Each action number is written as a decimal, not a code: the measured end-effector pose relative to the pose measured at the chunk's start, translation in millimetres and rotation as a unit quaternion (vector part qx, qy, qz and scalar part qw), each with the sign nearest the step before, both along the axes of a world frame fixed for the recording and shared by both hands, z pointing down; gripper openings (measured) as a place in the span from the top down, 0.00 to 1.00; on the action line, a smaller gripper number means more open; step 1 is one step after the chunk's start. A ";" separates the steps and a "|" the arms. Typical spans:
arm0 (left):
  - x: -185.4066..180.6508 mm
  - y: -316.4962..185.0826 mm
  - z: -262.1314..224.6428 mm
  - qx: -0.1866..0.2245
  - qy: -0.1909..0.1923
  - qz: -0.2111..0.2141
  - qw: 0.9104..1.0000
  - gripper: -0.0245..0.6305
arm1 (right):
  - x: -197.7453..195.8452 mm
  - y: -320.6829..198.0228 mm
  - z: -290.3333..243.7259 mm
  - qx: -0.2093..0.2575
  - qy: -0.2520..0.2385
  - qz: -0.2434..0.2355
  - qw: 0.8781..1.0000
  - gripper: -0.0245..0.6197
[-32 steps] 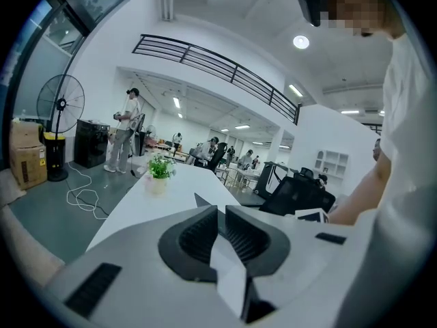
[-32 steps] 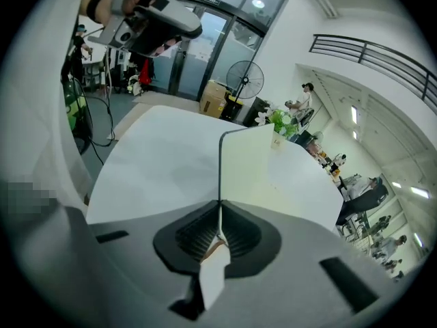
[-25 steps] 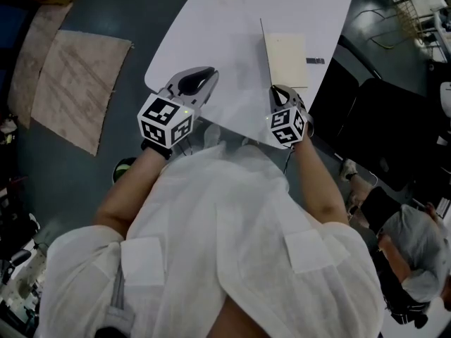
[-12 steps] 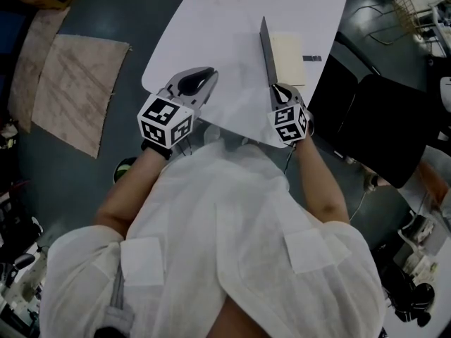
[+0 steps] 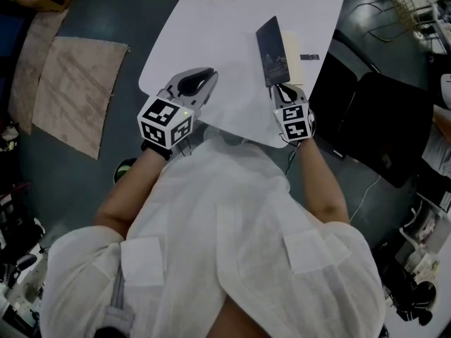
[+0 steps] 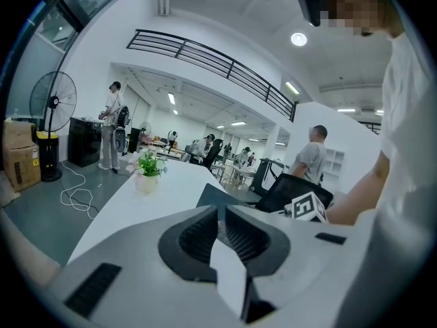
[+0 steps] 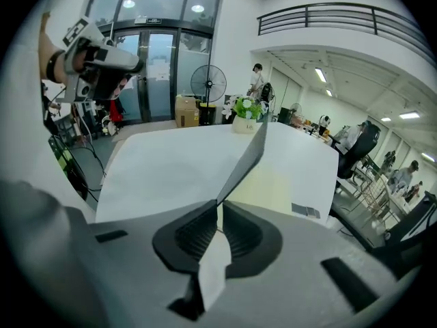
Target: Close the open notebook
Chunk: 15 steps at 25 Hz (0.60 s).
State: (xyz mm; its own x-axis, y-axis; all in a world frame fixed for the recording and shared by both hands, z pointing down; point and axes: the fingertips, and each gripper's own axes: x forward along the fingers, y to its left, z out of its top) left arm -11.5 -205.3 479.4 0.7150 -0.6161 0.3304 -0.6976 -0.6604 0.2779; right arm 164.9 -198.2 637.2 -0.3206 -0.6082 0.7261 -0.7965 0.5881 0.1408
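The right tongs [image 7: 218, 214] are easing apart, with the near corner of the dark stiff notebook cover [image 7: 249, 157] between their tips. That cover leans past upright toward 3 o'clock, over the cream paper pages [image 5: 292, 48] on the white oval table [image 5: 211, 34]. The release looks best timed so the cover drops squarely onto the pages. The left tongs [image 5: 197, 82], at 9 o'clock, are pressed together and empty, free to press the cover flat.

Notebook [image 5: 276, 48] half closed on the white table [image 5: 211, 34]

Its 1 dark cover [image 7: 247, 157] stands raised on the spine and leans over the cream page [image 7: 268, 186], which lies flat; the book sits near the table's right edge, close to the person.
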 end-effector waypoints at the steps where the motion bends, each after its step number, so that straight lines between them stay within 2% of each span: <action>1: 1.4 -0.2 0.7 -0.001 0.000 0.001 1.000 0.91 | 3.0 -0.4 0.7 -0.002 -0.003 0.005 1.000 0.92; 15: 13.3 -10.5 6.5 -0.010 -0.001 0.003 1.000 0.91 | 33.6 -6.1 19.2 -0.044 -0.044 0.063 0.996 0.89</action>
State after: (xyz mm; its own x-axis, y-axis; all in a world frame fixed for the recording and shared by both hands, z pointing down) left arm 1.7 -215.8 485.8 0.7181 -0.6045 0.3448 -0.6939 -0.6594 0.2893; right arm 198.5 -204.3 656.4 -0.3103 -0.5834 0.7506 -0.8719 0.4894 0.0199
